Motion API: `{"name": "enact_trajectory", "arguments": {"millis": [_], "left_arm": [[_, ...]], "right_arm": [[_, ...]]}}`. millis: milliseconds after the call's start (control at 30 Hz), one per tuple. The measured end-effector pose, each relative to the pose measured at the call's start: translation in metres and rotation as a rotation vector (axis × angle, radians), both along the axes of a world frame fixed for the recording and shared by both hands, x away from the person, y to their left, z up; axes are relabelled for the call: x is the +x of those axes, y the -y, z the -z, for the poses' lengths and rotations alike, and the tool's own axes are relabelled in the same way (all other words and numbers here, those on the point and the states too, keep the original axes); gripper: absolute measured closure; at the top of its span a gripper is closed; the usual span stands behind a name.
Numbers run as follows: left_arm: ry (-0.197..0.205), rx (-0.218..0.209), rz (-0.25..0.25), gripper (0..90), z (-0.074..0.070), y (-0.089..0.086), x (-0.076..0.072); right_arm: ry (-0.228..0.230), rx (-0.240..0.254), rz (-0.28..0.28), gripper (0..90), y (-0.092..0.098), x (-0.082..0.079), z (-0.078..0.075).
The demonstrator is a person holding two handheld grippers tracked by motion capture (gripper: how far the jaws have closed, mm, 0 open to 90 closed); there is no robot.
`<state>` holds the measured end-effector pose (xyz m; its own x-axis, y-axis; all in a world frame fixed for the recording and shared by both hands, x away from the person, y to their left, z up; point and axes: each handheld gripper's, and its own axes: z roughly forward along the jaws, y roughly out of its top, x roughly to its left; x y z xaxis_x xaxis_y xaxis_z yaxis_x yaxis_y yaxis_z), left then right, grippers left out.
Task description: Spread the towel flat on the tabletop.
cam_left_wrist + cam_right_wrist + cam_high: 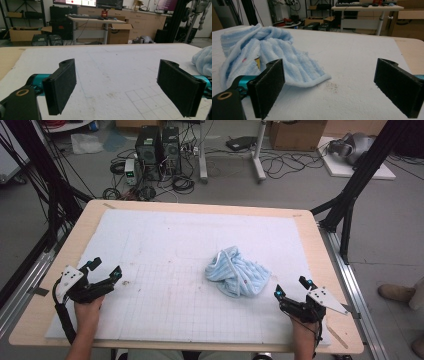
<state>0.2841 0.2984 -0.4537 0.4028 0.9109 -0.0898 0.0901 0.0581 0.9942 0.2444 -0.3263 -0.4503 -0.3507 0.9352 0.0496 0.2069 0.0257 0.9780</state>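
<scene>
A crumpled light-blue towel [236, 271] lies in a heap on the white gridded mat [190, 245], right of the middle. It fills the left of the right gripper view [267, 56], and its edge shows at the right of the left gripper view [203, 60]. My left gripper [106, 268] rests at the mat's front left, open, with nothing between its black pads [62, 83]. My right gripper [292, 287] sits at the front right, a short way from the towel's near edge, jaws wide apart and empty; its left pad [269, 82] stands in front of the towel.
The mat covers a wooden table [330, 270] whose bare edges run left and right. Black frame posts [350, 195] stand at the table's right and left. Computers and cables [160, 150] lie on the floor beyond the far edge.
</scene>
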Motion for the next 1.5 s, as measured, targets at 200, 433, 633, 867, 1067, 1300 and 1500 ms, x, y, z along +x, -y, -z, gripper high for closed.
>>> {"name": "enact_trajectory", "arguments": {"millis": [200,433,633,867,1067,1300,1500], "left_arm": [[0.001,-0.006,-0.004,16.2,0.000,0.000,0.000],[0.004,-0.006,-0.007,16.2,0.000,0.000,0.000],[0.007,-0.007,0.004,16.2,0.000,0.000,-0.001],[0.005,-0.006,0.006,16.3,0.000,-0.001,-0.001],[0.005,-0.009,0.005,16.3,0.000,-0.001,-0.001],[0.005,-0.008,0.004,16.2,0.000,0.000,-0.001],[0.009,-0.014,0.000,16.2,0.000,-0.001,-0.001]], "right_arm": [[0.000,0.001,-0.001,8.9,0.001,0.001,0.000],[-0.002,0.001,-0.002,8.9,0.001,0.000,0.000],[-0.002,0.009,0.001,8.9,0.000,-0.001,0.000],[0.004,0.013,0.003,8.9,0.001,-0.001,0.000],[0.000,0.011,0.003,8.9,0.001,0.000,0.000],[-0.023,0.038,-0.035,8.9,0.000,0.002,-0.007],[-0.027,-0.006,-0.108,8.9,-0.018,0.008,-0.033]]}}
